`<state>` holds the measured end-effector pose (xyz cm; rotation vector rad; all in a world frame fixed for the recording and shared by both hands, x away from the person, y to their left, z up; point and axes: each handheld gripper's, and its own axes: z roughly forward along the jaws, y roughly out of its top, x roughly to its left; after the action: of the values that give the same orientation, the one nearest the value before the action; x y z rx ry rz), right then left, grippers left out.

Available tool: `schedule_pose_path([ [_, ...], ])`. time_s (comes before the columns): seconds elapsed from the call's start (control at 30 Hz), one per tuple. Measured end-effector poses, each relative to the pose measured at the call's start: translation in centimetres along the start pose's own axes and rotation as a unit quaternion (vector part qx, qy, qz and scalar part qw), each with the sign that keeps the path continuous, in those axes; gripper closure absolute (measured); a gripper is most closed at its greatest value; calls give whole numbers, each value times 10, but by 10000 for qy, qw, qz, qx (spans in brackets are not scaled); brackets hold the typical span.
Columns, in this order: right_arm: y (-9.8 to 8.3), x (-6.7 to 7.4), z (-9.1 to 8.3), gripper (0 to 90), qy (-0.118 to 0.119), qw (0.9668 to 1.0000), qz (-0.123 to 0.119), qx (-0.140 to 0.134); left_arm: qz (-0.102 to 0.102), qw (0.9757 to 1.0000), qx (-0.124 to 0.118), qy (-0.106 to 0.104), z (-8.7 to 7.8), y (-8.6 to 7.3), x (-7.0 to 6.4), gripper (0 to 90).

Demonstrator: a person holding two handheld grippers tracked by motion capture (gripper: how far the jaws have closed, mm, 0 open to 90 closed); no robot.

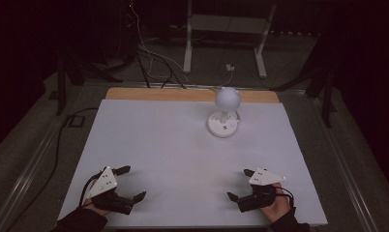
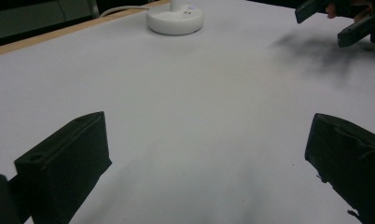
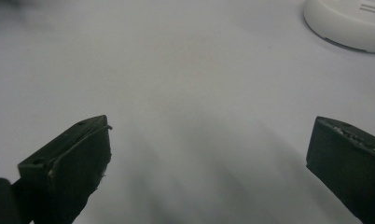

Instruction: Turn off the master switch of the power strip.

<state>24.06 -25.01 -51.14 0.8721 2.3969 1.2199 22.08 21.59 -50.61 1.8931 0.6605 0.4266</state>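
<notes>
From the high view, the white bench is seen under dim light, with a wooden strip along its far edge. A white lamp with a round head on a short stem and a round base is stood toward the far right of the bench, well apart from both hands. The left tongs are held low at the near left corner, jaws spread wide with nothing between them, a grey three-cornered plate on top. The right tongs are held at the near right corner, jaws likewise spread and empty. The two pairs are pointed inward, toward each other.

In the left gripper view, the left tongs are shown with both black jaws far apart over bare bench. The lamp's round base is caught at the top, far ahead, with a cable perhaps running off behind it, though that is hard to make out. The right tongs are glimpsed at the top right, jaws parted, a dark shadow cast beneath them.

In the right gripper view, the right tongs are seen wide apart and empty above the bench surface. The lamp's base is cut off at the top right corner, well ahead of the jaws.
</notes>
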Motion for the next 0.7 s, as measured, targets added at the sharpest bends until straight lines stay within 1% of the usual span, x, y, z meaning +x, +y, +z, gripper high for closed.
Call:
schedule_pose_path([
  [0.07, 2, 2, 0, 0, 35, 10000, 8, 19, -24, 10000, -9, 13, 0, 0, 1, 4],
  [0.17, 4, 6, 2, 0, 179, 9998, 47, 80, -16, 10000, 27, 24, 0, 0, 1, 4],
  [0.23, 6, 8, 2, 0, 239, 9997, 30, 60, -21, 10000, 23, 21, 0, 0, 1, 4],
  [0.3, 9, 9, 1, 0, 349, 9993, 102, 28, -27, 10000, 22, 8, 0, 0, 0, 4],
  [0.47, 14, 11, 1, 0, 430, 9990, 124, 29, -36, 10000, 8, 8, 0, 0, 0, 4],
  [0.53, 16, 13, 2, 0, 465, 9988, 90, 96, -36, 10000, -5, 12, 0, 0, 0, 4],
  [0.63, 18, 14, 3, 0, 482, 9988, 51, 99, -39, 10000, -12, -4, 0, 0, 1, 4],
  [0.7, 20, 14, 3, 0, 519, 9986, 71, 88, -45, 10000, -12, -4, 0, 0, 0, 4],
])
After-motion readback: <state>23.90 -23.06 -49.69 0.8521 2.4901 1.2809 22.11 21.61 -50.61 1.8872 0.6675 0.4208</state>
